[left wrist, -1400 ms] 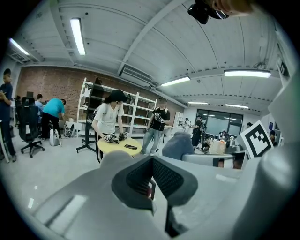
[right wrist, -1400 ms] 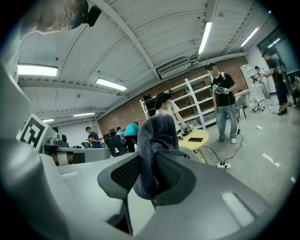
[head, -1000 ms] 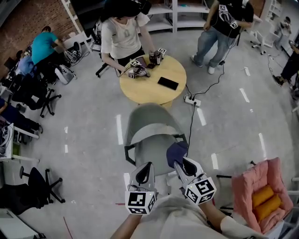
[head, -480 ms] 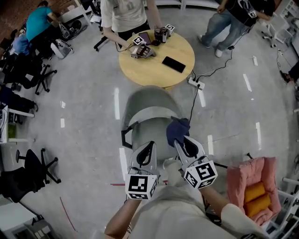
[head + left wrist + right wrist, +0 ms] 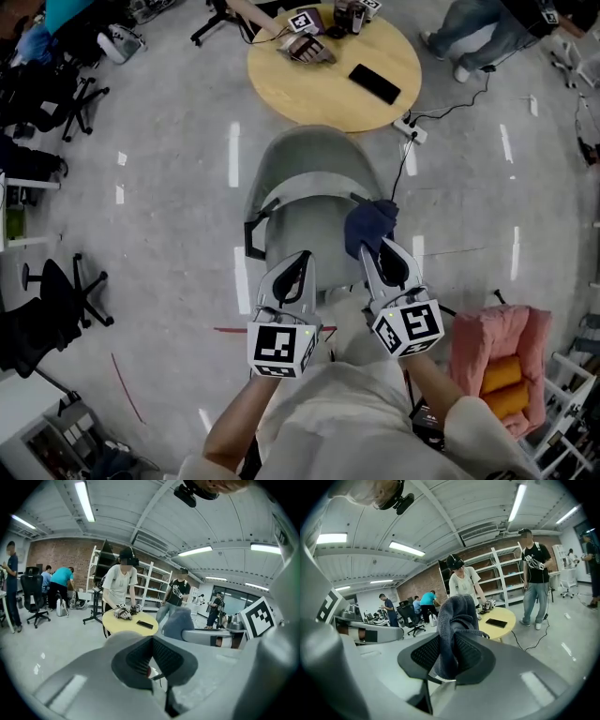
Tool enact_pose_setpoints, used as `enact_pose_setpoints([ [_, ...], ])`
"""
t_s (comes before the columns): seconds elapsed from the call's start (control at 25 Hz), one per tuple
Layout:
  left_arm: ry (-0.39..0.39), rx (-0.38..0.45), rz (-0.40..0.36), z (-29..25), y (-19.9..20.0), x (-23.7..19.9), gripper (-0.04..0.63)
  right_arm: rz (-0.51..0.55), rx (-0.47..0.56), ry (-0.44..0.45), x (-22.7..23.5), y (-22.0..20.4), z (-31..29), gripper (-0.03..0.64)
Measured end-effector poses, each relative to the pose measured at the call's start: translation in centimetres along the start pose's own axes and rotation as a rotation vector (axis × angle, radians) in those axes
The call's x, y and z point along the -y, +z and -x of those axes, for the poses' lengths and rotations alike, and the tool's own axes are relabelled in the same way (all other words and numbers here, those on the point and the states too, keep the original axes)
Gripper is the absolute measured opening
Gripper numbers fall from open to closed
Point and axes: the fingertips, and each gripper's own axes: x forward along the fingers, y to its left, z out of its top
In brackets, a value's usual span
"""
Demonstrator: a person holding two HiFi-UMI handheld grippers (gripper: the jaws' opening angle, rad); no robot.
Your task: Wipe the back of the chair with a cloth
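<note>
A grey chair (image 5: 305, 164) stands just in front of me, its backrest (image 5: 309, 230) nearest. My right gripper (image 5: 386, 255) is shut on a dark blue cloth (image 5: 368, 225), which sits at the right end of the backrest's top. In the right gripper view the cloth (image 5: 457, 613) stands bunched up between the pads of the right gripper (image 5: 447, 639). My left gripper (image 5: 292, 277) hangs beside it over the backrest's near side. In the left gripper view the left gripper (image 5: 152, 641) is shut with nothing in it, and the cloth (image 5: 177, 623) shows to the right.
A round wooden table (image 5: 309, 80) stands beyond the chair with a black phone (image 5: 374, 83) and another marked gripper (image 5: 305, 42) on it. A power strip (image 5: 412, 129) and its cable lie on the floor. A pink padded seat (image 5: 492, 342) stands right, black office chairs (image 5: 56, 309) left.
The head view has tipped down and closer, so the chair and table sit higher in the picture. Both grippers stay side by side at the backrest, the cloth still held at its right end.
</note>
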Motion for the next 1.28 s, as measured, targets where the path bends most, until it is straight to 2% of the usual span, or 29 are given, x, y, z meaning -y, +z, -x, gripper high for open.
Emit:
enact_pose_setpoints([
  [0.24, 0.014, 0.015, -0.021, -2.8, -1.0, -2.1, 0.0, 0.04, -0.011, -0.035, 1.3, -1.6, -3.7, 0.11],
  [0.48, -0.007, 0.026, -0.04, -5.9, -2.4, -3.1, 0.0, 0.048, -0.024, -0.068, 2.9, -3.6, -6.9, 0.11],
  [0.68, -0.028, 0.016, -0.048, -8.0, -3.6, -3.6, 0.0, 0.05, -0.022, -0.138, 5.3, -4.9, -9.2, 0.11],
  [1.28, 0.006, -0.018, -0.009, -13.3, -7.3, -6.7, 0.0, 0.043, -0.03, -0.234, 10.7, -8.9, -14.9, 0.11],
])
